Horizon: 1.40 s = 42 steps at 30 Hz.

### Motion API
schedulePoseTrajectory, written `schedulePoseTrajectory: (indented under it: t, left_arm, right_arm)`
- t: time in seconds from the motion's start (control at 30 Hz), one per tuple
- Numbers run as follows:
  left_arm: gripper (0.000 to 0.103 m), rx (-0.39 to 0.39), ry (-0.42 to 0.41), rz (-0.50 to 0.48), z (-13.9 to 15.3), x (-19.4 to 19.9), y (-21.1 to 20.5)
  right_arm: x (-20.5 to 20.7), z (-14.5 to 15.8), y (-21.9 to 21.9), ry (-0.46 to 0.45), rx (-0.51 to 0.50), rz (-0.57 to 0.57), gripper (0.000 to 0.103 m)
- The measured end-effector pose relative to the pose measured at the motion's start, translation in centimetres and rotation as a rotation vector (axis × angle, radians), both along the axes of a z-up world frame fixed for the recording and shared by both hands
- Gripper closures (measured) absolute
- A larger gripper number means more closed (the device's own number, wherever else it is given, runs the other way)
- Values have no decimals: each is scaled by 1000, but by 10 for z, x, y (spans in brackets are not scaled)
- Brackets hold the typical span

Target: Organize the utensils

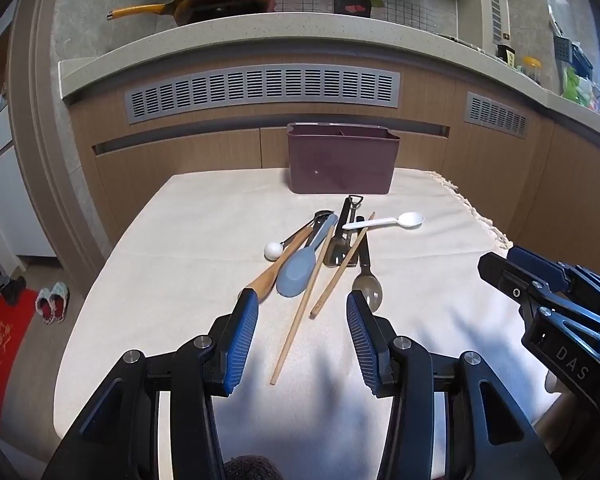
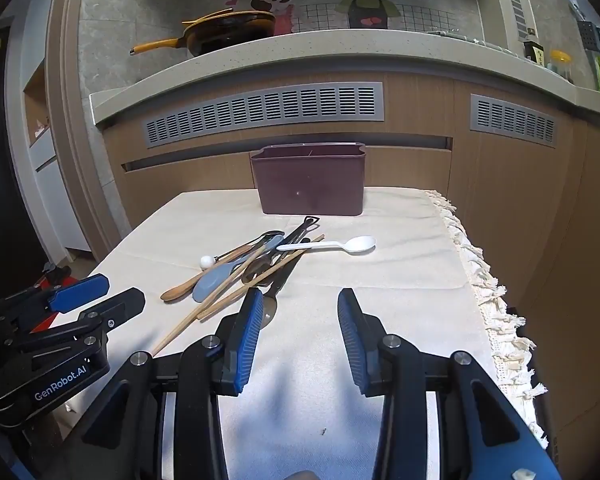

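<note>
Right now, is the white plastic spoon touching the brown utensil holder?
Apart. The right wrist view shows bare cloth between the white plastic spoon and the brown utensil holder; the left wrist view shows the same gap.

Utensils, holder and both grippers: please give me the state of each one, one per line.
left gripper: open, empty
right gripper: open, empty
holder: upright, nothing seen inside
white spoon: lying flat, handle resting on the pile
chopsticks: lying crossed over the pile
blue-grey spatula: lying flat
wooden spoon: lying flat
</note>
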<state>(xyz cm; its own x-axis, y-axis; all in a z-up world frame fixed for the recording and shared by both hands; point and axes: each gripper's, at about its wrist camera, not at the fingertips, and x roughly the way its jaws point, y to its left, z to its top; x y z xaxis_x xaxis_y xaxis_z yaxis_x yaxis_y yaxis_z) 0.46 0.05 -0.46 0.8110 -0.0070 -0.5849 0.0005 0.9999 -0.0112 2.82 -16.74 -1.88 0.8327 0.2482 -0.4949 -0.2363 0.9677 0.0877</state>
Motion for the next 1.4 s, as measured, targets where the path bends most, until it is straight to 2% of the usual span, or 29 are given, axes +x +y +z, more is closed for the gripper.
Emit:
schedulePoseTrajectory:
  t: [1.4]
  left_arm:
    - [56, -12, 5, 0, -4, -2, -1]
  right_arm:
    - [0, -5, -1, 18, -2, -2, 66]
